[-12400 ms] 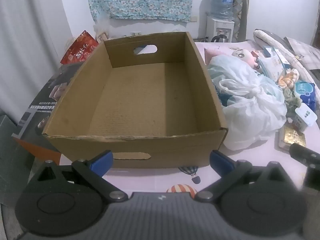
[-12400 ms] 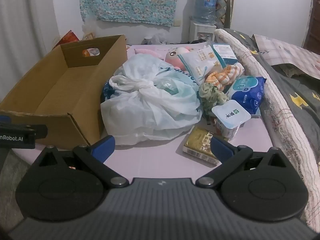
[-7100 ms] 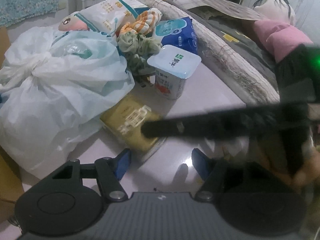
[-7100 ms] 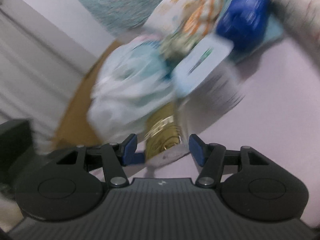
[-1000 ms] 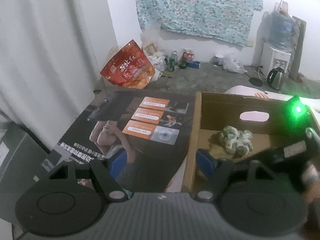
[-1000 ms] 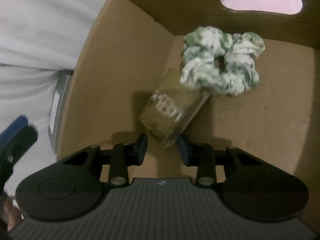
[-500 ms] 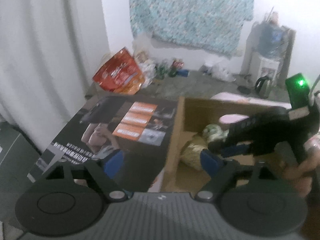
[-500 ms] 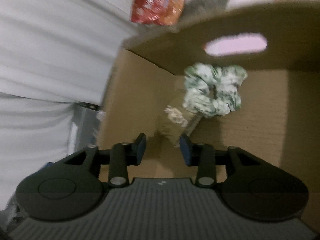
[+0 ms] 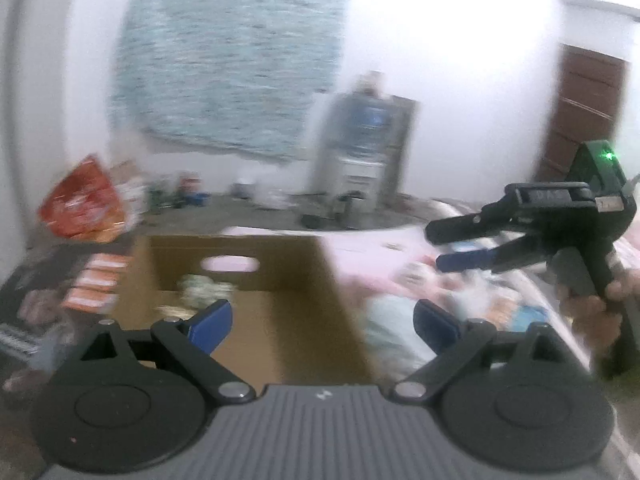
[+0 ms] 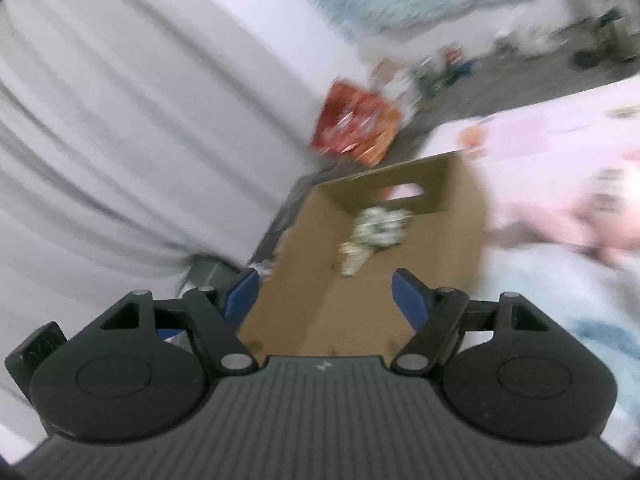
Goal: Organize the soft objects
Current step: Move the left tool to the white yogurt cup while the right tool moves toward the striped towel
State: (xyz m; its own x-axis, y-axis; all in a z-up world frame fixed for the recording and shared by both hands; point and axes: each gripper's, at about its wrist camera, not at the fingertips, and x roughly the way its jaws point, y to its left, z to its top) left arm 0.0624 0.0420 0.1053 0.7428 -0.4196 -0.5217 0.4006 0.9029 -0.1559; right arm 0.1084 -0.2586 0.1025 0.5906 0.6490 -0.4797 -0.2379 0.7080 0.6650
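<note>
Hovering above the open brown cardboard box (image 10: 424, 280), the right gripper (image 10: 326, 294) has its blue-padded jaws spread, having just been opening, with nothing between them. Inside the box, near the far wall with the oval handle cut-out, lies the green-and-white knitted scrunchie (image 10: 380, 226); the small gold foil packet (image 10: 354, 258) rests on the box floor just beside it, on the near side, the two touching or nearly so; blur prevents a firmer call.

In the left wrist view, the left gripper (image 9: 322, 322) also stands wide, jaws having just been opening, empty, above the box's (image 9: 292, 264) near edge. The right gripper (image 9: 448, 248) shows right of the box, held by a hand (image 9: 596, 312), over the pink bedsheet (image 9: 368, 248). A red snack bag (image 9: 78, 204) sits on the floor left of and beyond the box. A blurred white plastic bag (image 9: 384, 320) lies right of the box.
</note>
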